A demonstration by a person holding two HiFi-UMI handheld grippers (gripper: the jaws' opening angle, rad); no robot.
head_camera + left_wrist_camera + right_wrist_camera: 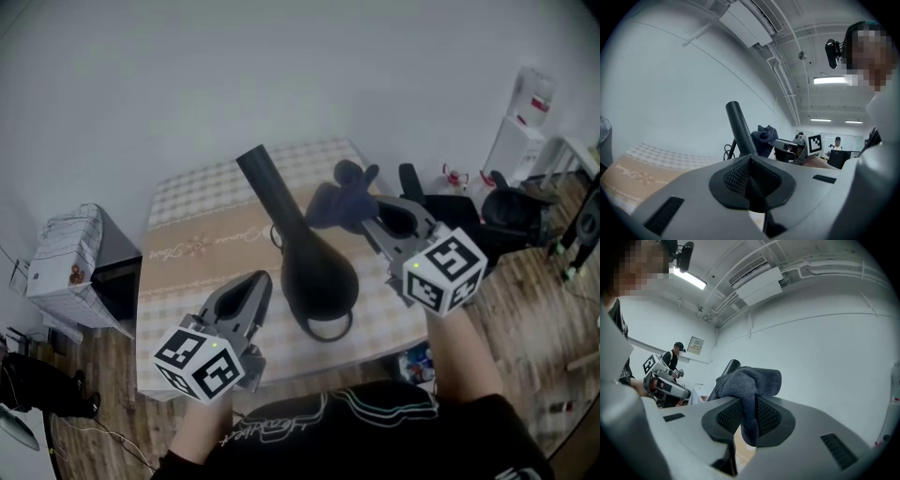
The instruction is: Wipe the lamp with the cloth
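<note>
L gripper: jaws pressed together, tips just beside the black lamp, maybe touching it. Lamp sits mid table, neck tilted up. R gripper pinches the blue cloth near the lamp's neck.

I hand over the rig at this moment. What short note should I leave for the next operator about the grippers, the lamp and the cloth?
Left gripper: fingers shut, empty, beside the black lamp.
Right gripper: shut on the dark blue cloth, close to the lamp's neck; contact unclear.
Lamp is on the checked table.
Done: cloth is in grip.
Left: wipe the lamp; progress cannot be judged.
</note>
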